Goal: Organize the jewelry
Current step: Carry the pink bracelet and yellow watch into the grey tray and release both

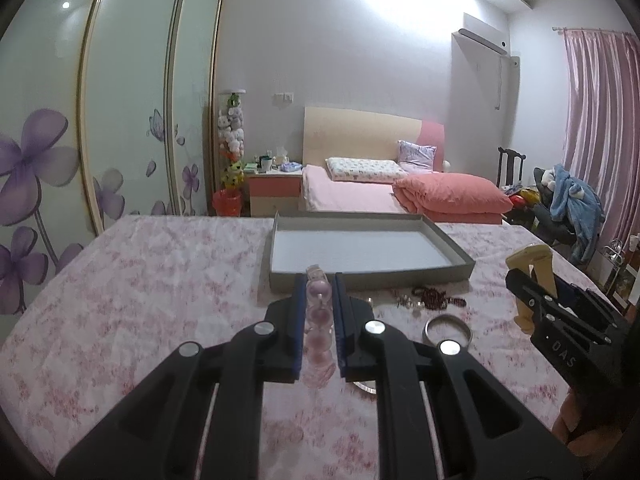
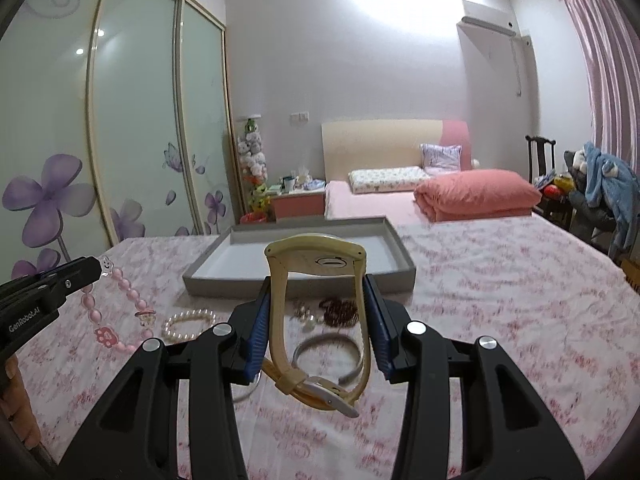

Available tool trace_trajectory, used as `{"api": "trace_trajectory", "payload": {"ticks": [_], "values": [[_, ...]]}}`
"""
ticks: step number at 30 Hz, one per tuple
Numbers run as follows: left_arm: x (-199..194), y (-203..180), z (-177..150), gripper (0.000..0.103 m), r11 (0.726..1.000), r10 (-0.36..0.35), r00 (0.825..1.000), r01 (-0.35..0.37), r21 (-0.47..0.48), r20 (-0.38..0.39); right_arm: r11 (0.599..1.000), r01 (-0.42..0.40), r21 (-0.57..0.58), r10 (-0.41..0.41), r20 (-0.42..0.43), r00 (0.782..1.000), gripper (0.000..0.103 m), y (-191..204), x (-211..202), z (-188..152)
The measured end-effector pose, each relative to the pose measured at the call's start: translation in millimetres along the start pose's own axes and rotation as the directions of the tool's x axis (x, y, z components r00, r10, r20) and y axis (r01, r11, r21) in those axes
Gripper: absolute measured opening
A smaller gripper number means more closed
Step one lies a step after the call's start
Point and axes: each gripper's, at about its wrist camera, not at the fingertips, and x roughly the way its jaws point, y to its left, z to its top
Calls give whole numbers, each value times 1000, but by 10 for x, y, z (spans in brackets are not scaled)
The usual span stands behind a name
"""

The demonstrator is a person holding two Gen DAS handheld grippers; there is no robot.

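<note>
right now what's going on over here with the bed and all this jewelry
A person is sorting jewelry on a flowery bedspread with a handheld claw in each hand. The left claw is shut on a pink bead bracelet, lifted off the cover. The right claw grips a cream wristwatch. The grey tray ahead is empty; a pearl bracelet, dark beads and a metal bangle lie loose.

One grey tray [image 2: 400, 258], one cream watch [image 2: 316, 264], one pink bead bracelet [image 2: 132, 296], one pearl bracelet [image 2: 188, 322], two metal bangles [image 2: 324, 346], perhaps; one dark bead strand [image 2: 340, 310].
</note>
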Motion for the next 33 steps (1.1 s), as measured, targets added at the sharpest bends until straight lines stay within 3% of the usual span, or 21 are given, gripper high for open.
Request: {"api": "trace_trajectory", "payload": {"ticks": [5,12,18,21,24,30,33], "values": [[144,-56,196,13,1000,3,999,-4,12,35,1000,21,-12,-20,65,998,44,-58,99,215],[601,-92,485,13,1000,-12,1000,12,-2,26,1000,24,-12,-22,122,992,44,-167,489,466],[1193,-111,706,13,999,-28,999,27,-26,-25,1000,-31,-5,31,84,996,44,-292,1067,595],[1546,-144,771,13,999,-25,998,23,-28,-59,998,-56,12,56,12,998,44,-348,1446,583],[1796,-193,777,13,999,-27,996,25,-20,-88,995,-80,57,86,-118,989,44,-458,1854,516],[2322,-208,709,13,998,-53,980,46,-43,-189,988,-73,135,117,-350,929,44,-562,2395,344],[2493,-174,662,13,998,-53,975,43,-47,-218,989,-63,133,113,-411,905,44,-499,2508,294]]}}
